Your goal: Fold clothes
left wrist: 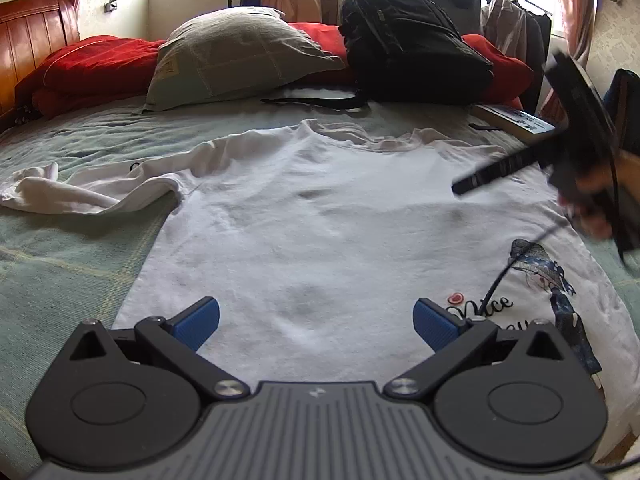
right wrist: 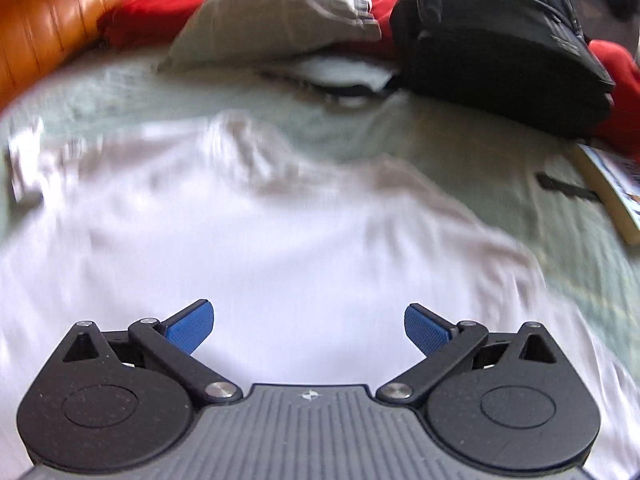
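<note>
White shirt [left wrist: 320,220] lies spread flat on the green bedsheet [left wrist: 60,260]. Left gripper [left wrist: 316,322] hovers over its lower hem, jaws wide apart, empty. Right gripper [right wrist: 308,326] hangs above the shirt, likewise wide and empty.

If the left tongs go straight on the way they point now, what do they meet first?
Probably the white shirt spread on the bed: the open left tongs point down at its lower middle, with nothing between. How far off the cloth is remains unclear.
</note>
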Available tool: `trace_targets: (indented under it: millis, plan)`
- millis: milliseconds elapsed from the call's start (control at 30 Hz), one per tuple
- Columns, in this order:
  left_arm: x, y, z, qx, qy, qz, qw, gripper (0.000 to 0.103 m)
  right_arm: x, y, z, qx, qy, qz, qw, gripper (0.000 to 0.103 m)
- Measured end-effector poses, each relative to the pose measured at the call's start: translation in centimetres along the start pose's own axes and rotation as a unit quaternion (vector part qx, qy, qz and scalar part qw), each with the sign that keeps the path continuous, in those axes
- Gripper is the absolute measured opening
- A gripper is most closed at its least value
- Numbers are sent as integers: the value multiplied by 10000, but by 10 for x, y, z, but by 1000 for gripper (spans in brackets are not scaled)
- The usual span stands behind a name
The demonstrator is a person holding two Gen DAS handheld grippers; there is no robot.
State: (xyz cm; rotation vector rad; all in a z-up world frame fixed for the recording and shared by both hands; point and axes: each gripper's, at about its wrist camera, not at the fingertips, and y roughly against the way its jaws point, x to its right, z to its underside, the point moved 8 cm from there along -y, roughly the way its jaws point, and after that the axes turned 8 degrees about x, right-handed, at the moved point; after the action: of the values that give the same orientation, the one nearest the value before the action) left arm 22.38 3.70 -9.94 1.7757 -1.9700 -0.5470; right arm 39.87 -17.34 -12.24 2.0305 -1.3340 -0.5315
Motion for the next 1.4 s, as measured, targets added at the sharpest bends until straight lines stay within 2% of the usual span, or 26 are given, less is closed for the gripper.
trace_targets:
  millis: [100, 167, 233, 333, 400, 533, 600, 700, 800, 867, 967, 1067, 1133, 1233, 1400]
  plan:
    - [4, 0, 4, -51, -31, 32, 10000, 102, -14, 11, 39, 146, 25, 120, 9998, 103]
    - [6, -1, 7, -106, -70, 12, 9999, 102, -17, 24, 53, 389, -106, 171, 9990, 103]
    - [8, -1, 8, -131, -103, 9, 9999, 102, -17, 36, 57, 419, -253, 47, 9988, 103]
    - [13, 2, 5, -84, -134, 49, 9999, 102, 3, 60, 48, 693, -510, -137, 9962, 103]
    - [17, 3, 4, -55, -153, 93, 9998, 102, 35, 69, 40, 894, -763, 165, 9929, 103]
    - [26, 1, 5, -80, -217, 196, 9995, 102, 96, 60, 51, 776, -1676, 287, 9824, 103]
    - [28, 0, 7, -123, -244, 213, 9994, 102, 110, 58, 72, 587, -2200, 206, 9735, 103]
    - [29, -5, 9, -205, -255, 210, 9992, 102, 109, 75, 89, 733, -2199, 157, 9726, 103]
    - [33, -7, 5, -205, -314, 245, 9990, 102, 116, 88, 81, 888, -2302, 126, 9690, 103]
    - [37, -6, 3, -164, -348, 288, 9988, 102, 132, 95, 67, 1169, -2270, 288, 9664, 103]
    - [39, -5, 3, -161, -348, 296, 9988, 102, 166, 86, 60, 1288, -2348, 699, 9609, 103]
    - [40, -4, 4, -164, -344, 300, 9988, 102, 192, 74, 88, 894, -2920, 1004, 9469, 103]
    - [38, -7, 6, -220, -325, 261, 9989, 102, 193, 79, 106, 1027, -3023, 1012, 9422, 103]
    - [41, -11, 6, -266, -384, 281, 9985, 102, 189, 92, 113, 1018, -2987, 973, 9439, 103]
    - [52, -7, 4, -195, -471, 412, 9978, 102, 211, 102, 84, 1320, -3067, 1046, 9368, 103]
